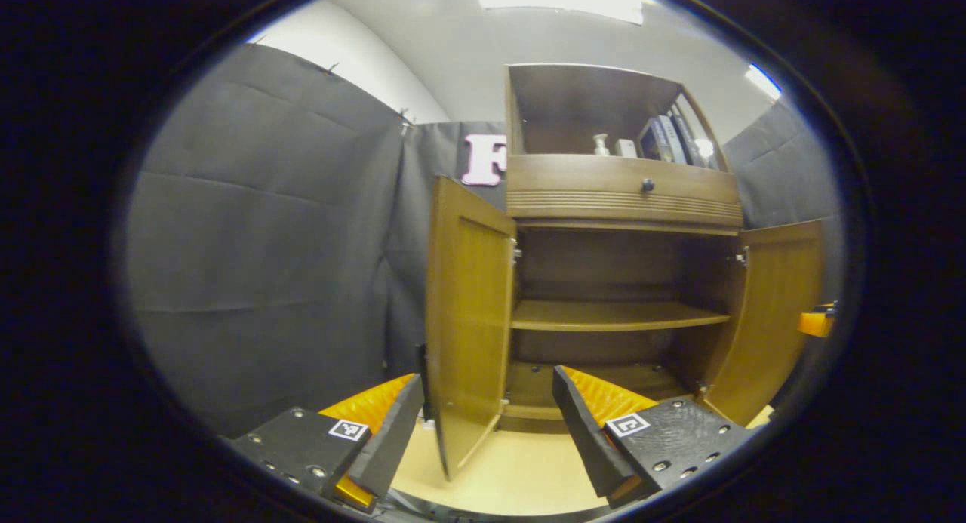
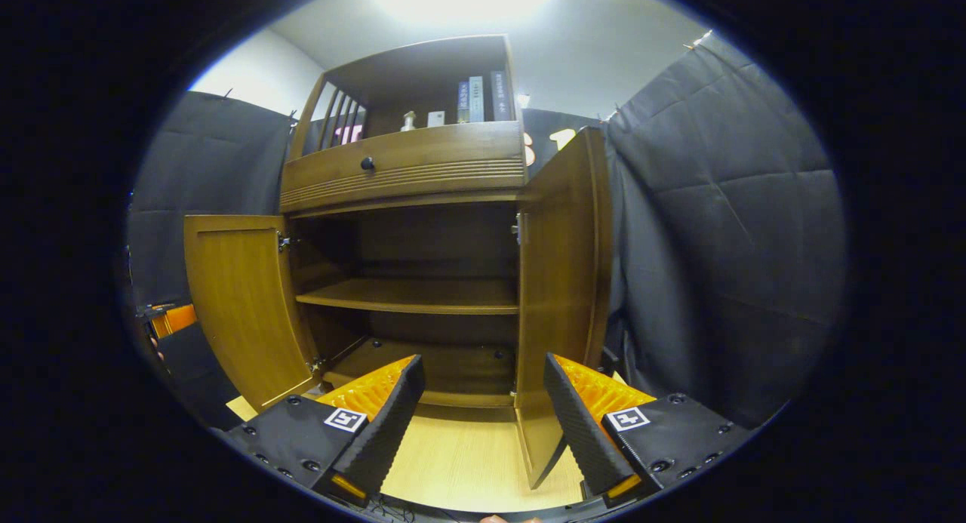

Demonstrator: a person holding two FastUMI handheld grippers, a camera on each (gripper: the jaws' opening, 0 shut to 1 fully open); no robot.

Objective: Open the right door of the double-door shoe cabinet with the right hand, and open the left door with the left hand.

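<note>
Both doors of the shoe cabinet stood swung wide when I checked. Left door hung edge-on between the fingers of my left gripper; right door did likewise ahead of my right gripper. Both grippers were spread wide, gripping nothing, each just short of its door's lower edge.

Risks as I judged them: either door could drift back on its hinges now that nothing held it. A careless withdrawal might clip a door's bottom corner with a finger and knock it shut, or strain the hinge. The other gripper sat near the far door in each view, so a crossing move could collide.

Contents: the lower compartment had one shelf, bare, and the floor board below looked bare too, though shadowed, so I could not be sure. The drawer above was closed. The open top shelf held books, a small pale bottle-like item and a small box.
</note>
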